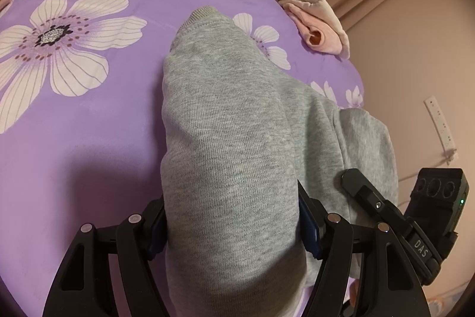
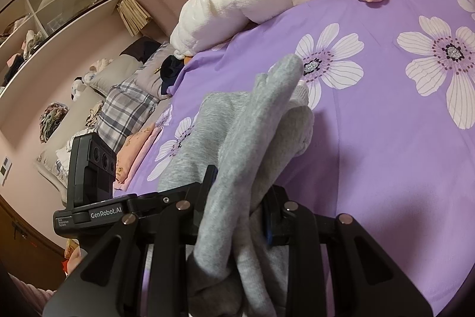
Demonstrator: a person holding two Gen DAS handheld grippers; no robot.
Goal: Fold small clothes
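In the left wrist view, the left gripper (image 1: 234, 216) stood spread wide, with a thick bundle of the grey garment (image 1: 225, 121) filling the space between its two fingers; the blue pads touched the cloth on both sides, so it read as a grip on a wide fold. From there the garment's long axis ran straight ahead and away from the gripper over the purple flowered bedspread (image 1: 89, 138), ending in a ribbed cuff at the far tip. A second part of the garment spilled off to the right, towards the other gripper's black finger and camera block, which sat close alongside. A folded pink garment (image 1: 317, 28) lay well apart near the far bed edge.

In the right wrist view, the right gripper (image 2: 237, 204) was nearly pressed together, pinching a narrow, bunched section of the same grey garment (image 2: 252, 138). The cloth rose up out of the jaws and leaned forward, its tip pointing away over the bedspread (image 2: 386, 153), with more grey fabric resting on the bed just left. The left gripper's body showed close at the left.

Both grippers held the garment at its near end, side by side, so the next fold likely meant carrying that end forward along the long axis towards the cuff.
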